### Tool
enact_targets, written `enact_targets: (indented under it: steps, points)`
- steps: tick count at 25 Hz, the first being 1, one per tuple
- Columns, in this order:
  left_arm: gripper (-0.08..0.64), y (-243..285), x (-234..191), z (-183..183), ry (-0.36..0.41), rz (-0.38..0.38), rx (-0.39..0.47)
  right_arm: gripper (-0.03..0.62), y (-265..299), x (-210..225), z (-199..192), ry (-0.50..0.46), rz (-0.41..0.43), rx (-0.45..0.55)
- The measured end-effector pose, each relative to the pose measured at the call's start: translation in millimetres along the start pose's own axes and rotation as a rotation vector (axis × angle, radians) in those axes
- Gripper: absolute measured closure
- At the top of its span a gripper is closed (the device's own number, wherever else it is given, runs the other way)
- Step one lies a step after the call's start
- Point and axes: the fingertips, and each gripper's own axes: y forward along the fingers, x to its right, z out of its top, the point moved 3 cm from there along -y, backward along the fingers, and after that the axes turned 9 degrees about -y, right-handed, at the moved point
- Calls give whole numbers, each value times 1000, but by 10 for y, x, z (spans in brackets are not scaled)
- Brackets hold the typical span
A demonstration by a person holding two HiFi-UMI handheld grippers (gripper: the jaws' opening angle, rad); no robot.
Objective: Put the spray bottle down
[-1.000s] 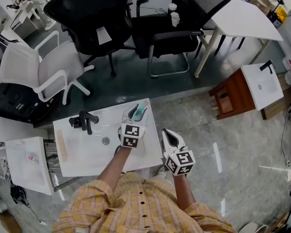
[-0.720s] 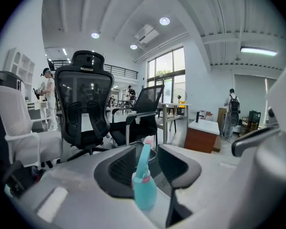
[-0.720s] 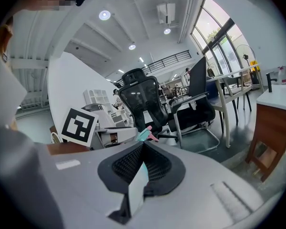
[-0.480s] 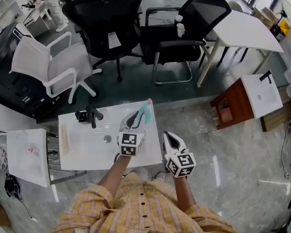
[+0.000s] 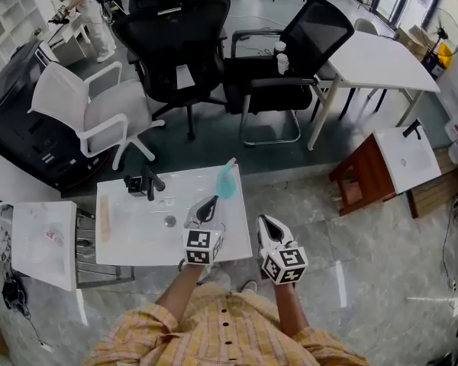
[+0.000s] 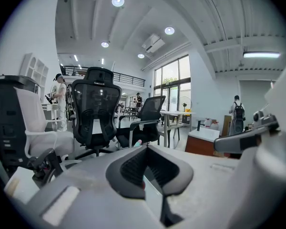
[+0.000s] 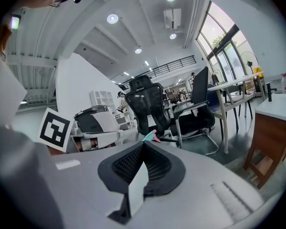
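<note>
Head view looks down on a white sink counter with a black faucet near its far left corner and a drain in the basin. The teal spray bottle stands upright at the counter's far right corner, with neither tool touching it. Its teal, pink-tipped head also shows in the right gripper view, just past the jaw tips. The left gripper hovers over the counter near its right edge, on the person's side of the bottle and apart from it. Its jaws have just been closing and now meet with nothing between them. The right gripper hangs just beyond the counter's right edge, its jaws likewise pressed together and empty.
</note>
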Motion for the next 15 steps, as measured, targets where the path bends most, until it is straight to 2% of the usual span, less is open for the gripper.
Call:
enact_targets:
  steps: [15]
  points:
    - [561, -488, 270, -40, 2, 21, 58, 594, -295, -94, 106, -44, 27, 28]
